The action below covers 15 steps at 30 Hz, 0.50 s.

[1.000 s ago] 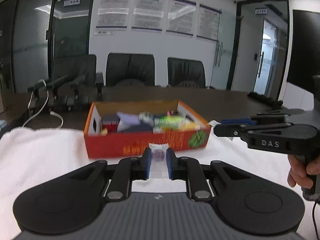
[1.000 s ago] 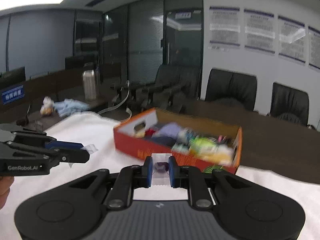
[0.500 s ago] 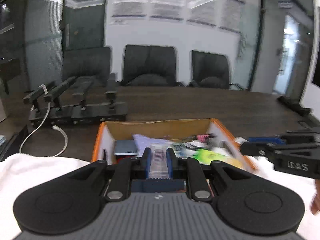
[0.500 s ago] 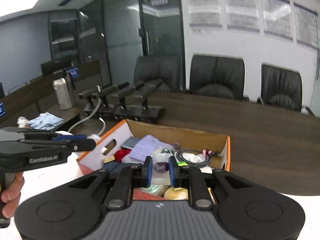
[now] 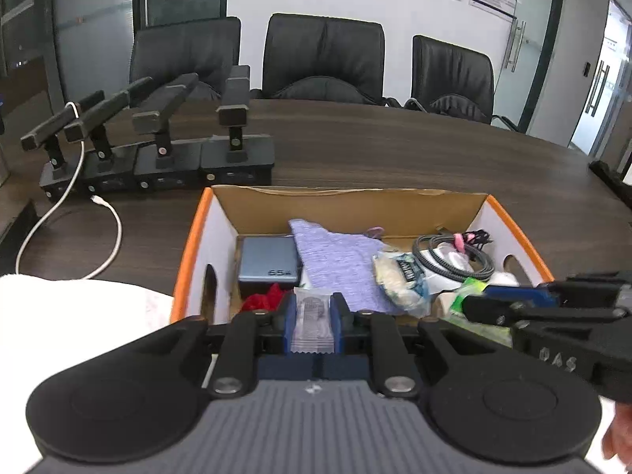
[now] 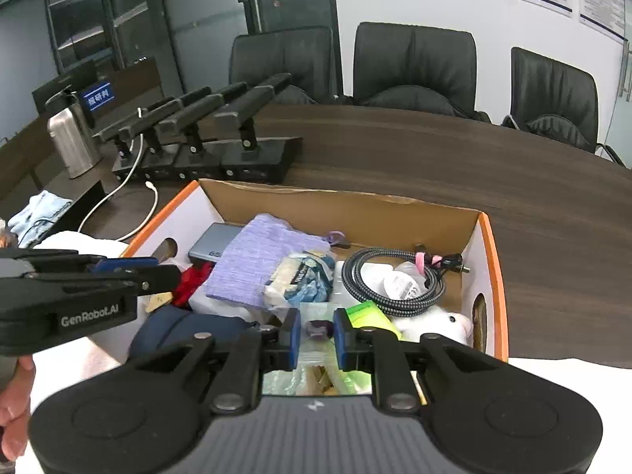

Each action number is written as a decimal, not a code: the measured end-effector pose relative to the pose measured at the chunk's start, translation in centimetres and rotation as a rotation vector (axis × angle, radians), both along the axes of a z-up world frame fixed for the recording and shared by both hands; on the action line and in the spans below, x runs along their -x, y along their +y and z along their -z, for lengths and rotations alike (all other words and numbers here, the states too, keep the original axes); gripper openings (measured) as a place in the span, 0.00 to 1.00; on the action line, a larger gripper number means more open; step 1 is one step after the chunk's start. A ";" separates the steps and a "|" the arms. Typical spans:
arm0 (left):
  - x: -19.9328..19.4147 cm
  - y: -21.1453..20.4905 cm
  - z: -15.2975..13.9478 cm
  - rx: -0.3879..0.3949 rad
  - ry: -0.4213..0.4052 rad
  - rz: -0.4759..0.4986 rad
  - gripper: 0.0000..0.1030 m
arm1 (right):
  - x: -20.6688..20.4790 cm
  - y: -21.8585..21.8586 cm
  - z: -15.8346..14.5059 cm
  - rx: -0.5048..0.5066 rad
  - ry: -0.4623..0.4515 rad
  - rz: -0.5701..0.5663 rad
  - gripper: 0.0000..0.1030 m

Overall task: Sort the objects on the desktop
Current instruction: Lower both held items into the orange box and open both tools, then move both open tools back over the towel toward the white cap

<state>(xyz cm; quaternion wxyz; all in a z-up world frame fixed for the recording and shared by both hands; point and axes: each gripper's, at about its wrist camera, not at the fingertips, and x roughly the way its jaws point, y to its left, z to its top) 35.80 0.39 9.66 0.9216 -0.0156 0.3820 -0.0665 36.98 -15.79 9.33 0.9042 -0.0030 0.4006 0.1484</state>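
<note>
The left tool (image 5: 312, 322) is hiding the box's (image 5: 189, 252) near wall; print on the clear packet (image 5: 312, 326) is reading too small.

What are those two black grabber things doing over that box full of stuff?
A person is tidying desk things into the orange cardboard box. Each hand holds a grabber. The left gripper has a small clear packet between its fingers, and its jaws are opening over the box. The right gripper pinches another clear packet with something dark inside. The box already holds a purple cloth, a coiled cable and a grey power bank.
</note>
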 end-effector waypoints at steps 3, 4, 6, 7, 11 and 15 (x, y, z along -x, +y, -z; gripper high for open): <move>0.2 -0.6 0.0 0.014 0.012 0.019 0.63 | 0.4 -0.2 -0.1 -0.005 0.027 -0.003 0.19; 0.4 -0.7 -0.1 0.013 0.000 0.012 0.66 | 0.5 -0.3 -0.1 -0.004 0.038 -0.003 0.24; 0.6 -0.9 -0.5 -0.001 -0.007 0.003 0.67 | 0.8 -0.5 -0.6 -0.012 0.039 -0.005 0.24; 0.7 -0.9 -0.7 0.000 0.002 0.000 0.69 | 1.0 -0.7 -0.9 -0.009 0.037 -0.003 0.24; 1.7 -0.9 -2.0 -0.008 0.041 -0.012 1.00 | 1.9 -1.6 -2.7 -0.006 0.024 0.030 0.27; 3.3 -1.6 -2.3 -0.105 0.133 0.013 1.00 | 2.8 -2.8 -3.8 0.019 0.068 0.082 0.63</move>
